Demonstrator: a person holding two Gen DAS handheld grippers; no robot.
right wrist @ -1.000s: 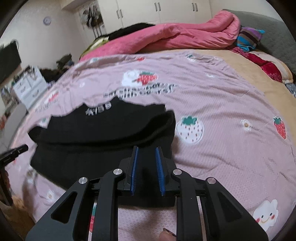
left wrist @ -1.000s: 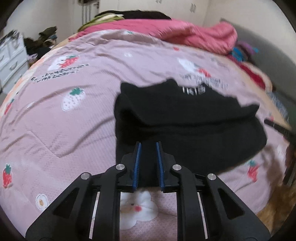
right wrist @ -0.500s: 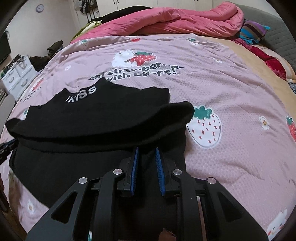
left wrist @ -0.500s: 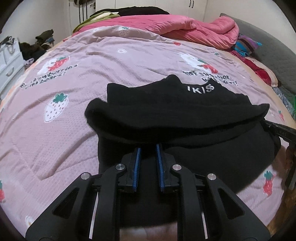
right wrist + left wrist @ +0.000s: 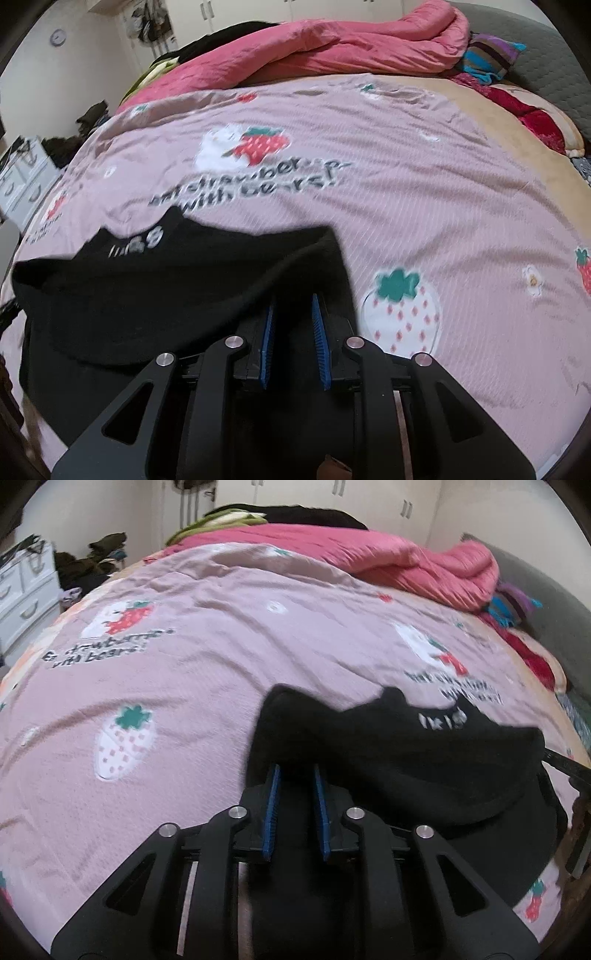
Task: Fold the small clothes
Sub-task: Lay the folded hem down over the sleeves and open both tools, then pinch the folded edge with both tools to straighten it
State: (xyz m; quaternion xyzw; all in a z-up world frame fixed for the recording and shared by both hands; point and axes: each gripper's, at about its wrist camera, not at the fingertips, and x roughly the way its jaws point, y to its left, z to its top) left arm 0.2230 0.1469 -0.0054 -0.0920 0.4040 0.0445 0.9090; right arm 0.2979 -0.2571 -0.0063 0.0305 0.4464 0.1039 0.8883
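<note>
A black garment (image 5: 424, 760) with white lettering lies on the pink strawberry-print bedspread (image 5: 207, 672), its near part folded forward over the rest. My left gripper (image 5: 295, 775) sits at the fold's left corner. Its jaws are opening, with black cloth still between the blue pads (image 5: 271, 812), which look parted from it. In the right wrist view the same garment (image 5: 177, 295) spreads to the left. My right gripper (image 5: 293, 302) is at the fold's right corner. Its jaws are starting to open, and the pads (image 5: 319, 343) still close on the black cloth.
A crumpled pink quilt (image 5: 332, 44) and dark clothes are piled at the far side of the bed. Striped and red cushions (image 5: 491, 55) lie by the grey headboard at right. A white drawer unit (image 5: 22, 590) stands left of the bed. The bedspread beyond the garment is bare.
Both grippers carried the garment's near edge forward and slightly down over the rest, making the fold. The left jaws now stand a little wider than before.
</note>
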